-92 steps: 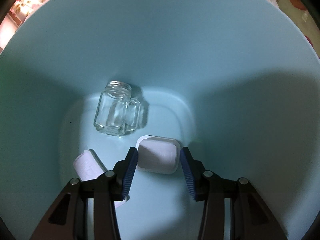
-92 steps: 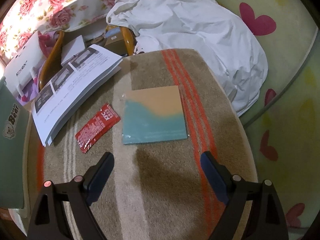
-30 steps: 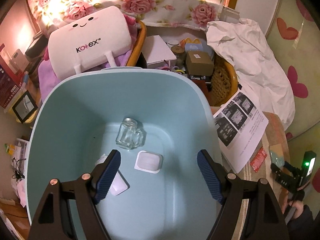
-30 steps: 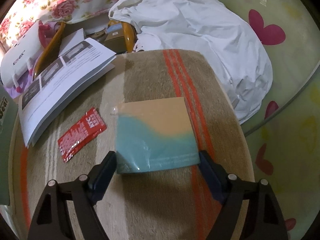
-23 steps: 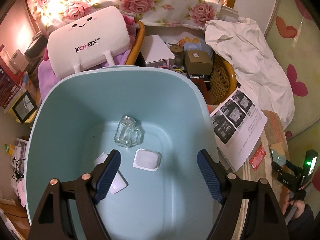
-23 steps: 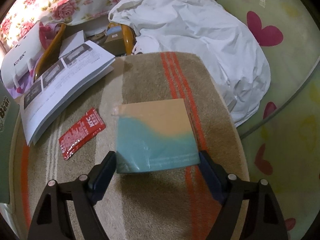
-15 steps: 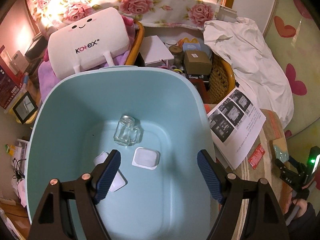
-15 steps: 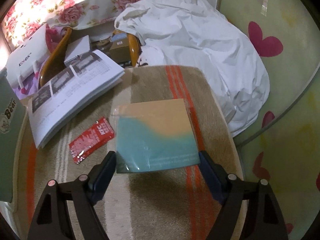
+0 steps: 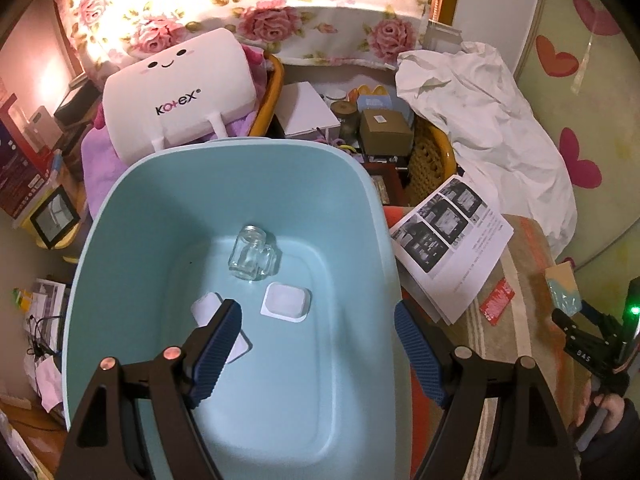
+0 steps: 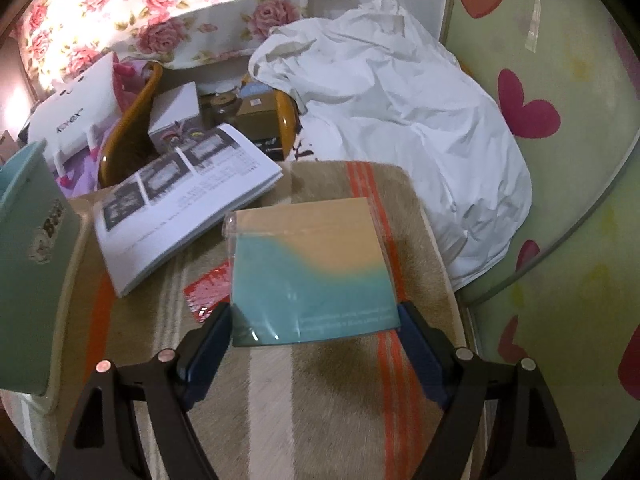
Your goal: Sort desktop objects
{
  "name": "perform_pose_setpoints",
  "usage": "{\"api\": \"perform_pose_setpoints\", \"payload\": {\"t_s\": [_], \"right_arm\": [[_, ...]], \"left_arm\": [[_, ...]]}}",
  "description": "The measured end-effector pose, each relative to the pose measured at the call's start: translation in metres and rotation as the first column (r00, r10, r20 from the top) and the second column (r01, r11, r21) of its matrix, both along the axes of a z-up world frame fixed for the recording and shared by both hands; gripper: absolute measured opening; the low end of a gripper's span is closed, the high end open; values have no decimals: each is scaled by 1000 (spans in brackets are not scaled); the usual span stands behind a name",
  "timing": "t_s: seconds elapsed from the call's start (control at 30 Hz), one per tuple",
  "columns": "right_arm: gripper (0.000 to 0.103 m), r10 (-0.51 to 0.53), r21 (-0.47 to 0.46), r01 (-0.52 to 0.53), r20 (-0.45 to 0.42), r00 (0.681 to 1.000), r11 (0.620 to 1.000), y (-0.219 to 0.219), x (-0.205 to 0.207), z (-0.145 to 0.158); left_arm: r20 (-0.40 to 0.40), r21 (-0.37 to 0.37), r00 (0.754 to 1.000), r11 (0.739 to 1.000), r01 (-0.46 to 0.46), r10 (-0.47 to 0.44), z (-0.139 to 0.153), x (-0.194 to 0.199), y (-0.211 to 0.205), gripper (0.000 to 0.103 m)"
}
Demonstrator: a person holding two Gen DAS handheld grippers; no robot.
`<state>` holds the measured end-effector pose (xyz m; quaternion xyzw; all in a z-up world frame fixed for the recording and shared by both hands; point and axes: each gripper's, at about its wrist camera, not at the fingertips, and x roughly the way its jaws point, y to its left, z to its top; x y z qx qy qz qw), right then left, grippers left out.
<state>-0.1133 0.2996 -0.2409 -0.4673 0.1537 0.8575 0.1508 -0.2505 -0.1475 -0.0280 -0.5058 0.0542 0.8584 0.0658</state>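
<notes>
My right gripper (image 10: 316,322) is shut on a flat square pack, teal below and tan above (image 10: 310,268), and holds it above the striped cloth (image 10: 280,400). The pack also shows small in the left wrist view (image 9: 563,290), with the right gripper (image 9: 576,320) under it. My left gripper (image 9: 318,344) is open and empty above the light blue tub (image 9: 372,200). In the tub lie a glass mug jar (image 9: 252,254), a white square lid (image 9: 286,302) and a white flat piece (image 9: 208,308). A red sachet (image 10: 206,290) lies on the cloth beside a white open booklet (image 10: 188,208).
A white crumpled sheet (image 10: 400,112) lies behind the cloth. A wicker basket (image 9: 432,152) holds boxes and jars. A white Kotex pack (image 9: 180,96) sits behind the tub. The tub's outer wall (image 10: 32,264) stands at the left of the right wrist view.
My right gripper has lifted the teal and tan pack off the cloth and raised it. My left gripper has stayed open above the tub, drifting slightly.
</notes>
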Motion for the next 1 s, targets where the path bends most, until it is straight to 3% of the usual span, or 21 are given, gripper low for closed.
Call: {"api": "perform_pose_setpoints", "payload": {"t_s": [0.03, 0.13, 0.33, 0.57, 1.0], "right_arm": [[85, 2, 5, -2, -5, 1000, 1000, 0, 3, 5], [85, 8, 18, -8, -14, 1000, 1000, -57, 12, 49], [85, 22, 43, -21, -37, 999, 999, -90, 34, 100], [85, 40, 66, -35, -70, 997, 997, -169, 74, 196], [85, 81, 97, -68, -133, 988, 993, -191, 119, 270]], "left_arm": [[-5, 1, 1000, 1000, -4, 4, 3, 4, -1, 82], [-14, 7, 1000, 1000, -13, 13, 10, 11, -5, 82], [-33, 24, 999, 999, -34, 35, 28, 32, -14, 82], [-64, 40, 996, 998, -58, 61, 54, 61, -24, 82], [-98, 63, 992, 995, -79, 85, 85, 101, -31, 82]]}}
